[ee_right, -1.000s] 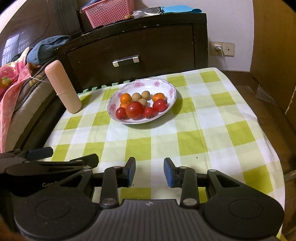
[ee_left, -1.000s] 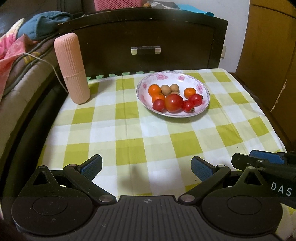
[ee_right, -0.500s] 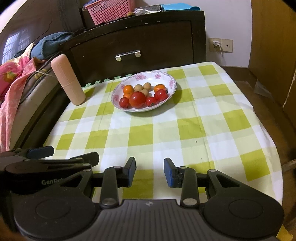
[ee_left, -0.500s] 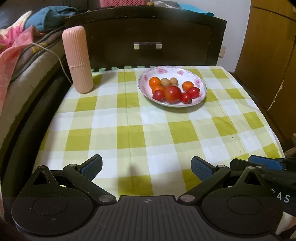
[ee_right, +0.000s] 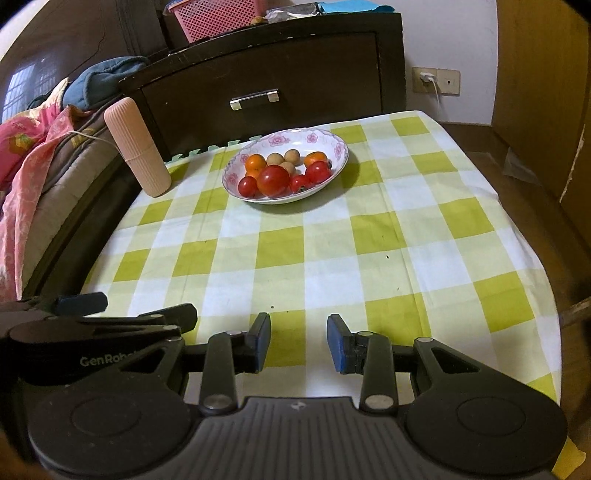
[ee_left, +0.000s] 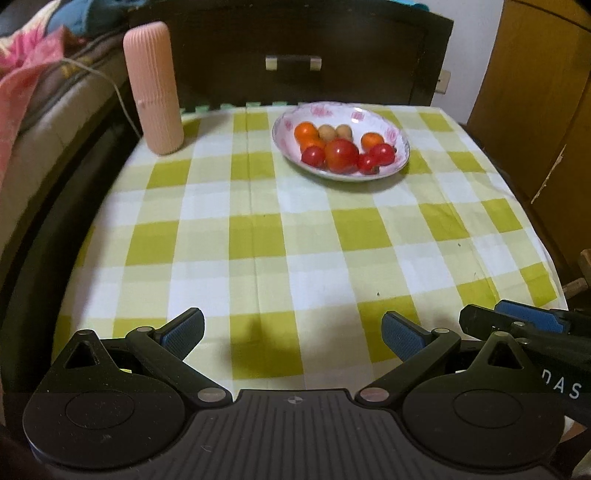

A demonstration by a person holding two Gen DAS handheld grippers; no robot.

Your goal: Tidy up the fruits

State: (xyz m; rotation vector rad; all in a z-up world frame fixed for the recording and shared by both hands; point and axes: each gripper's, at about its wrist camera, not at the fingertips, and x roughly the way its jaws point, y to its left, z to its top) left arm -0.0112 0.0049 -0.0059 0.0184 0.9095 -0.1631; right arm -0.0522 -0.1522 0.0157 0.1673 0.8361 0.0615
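A white floral bowl (ee_left: 400,142) stands at the far side of the checked tablecloth and also shows in the right wrist view (ee_right: 341,155). It holds red tomatoes (ee_left: 341,155), orange fruits (ee_left: 306,132) and small brown fruits (ee_left: 326,131). My left gripper (ee_left: 291,330) is wide open and empty above the cloth's near edge. My right gripper (ee_right: 298,345) is open and empty, its jaws closer together, beside the left one. Both are far from the bowl.
A pink ribbed cylinder (ee_left: 153,88) stands at the far left corner of the table. A dark wooden drawer unit (ee_right: 266,77) is behind the table, with a pink basket (ee_right: 218,18) on top. Bedding (ee_right: 26,155) lies left. A wooden door (ee_left: 535,92) is right.
Both grippers have drawn back and lifted away from the bowl, so more of the tablecloth shows. Neither jaw opening has changed.
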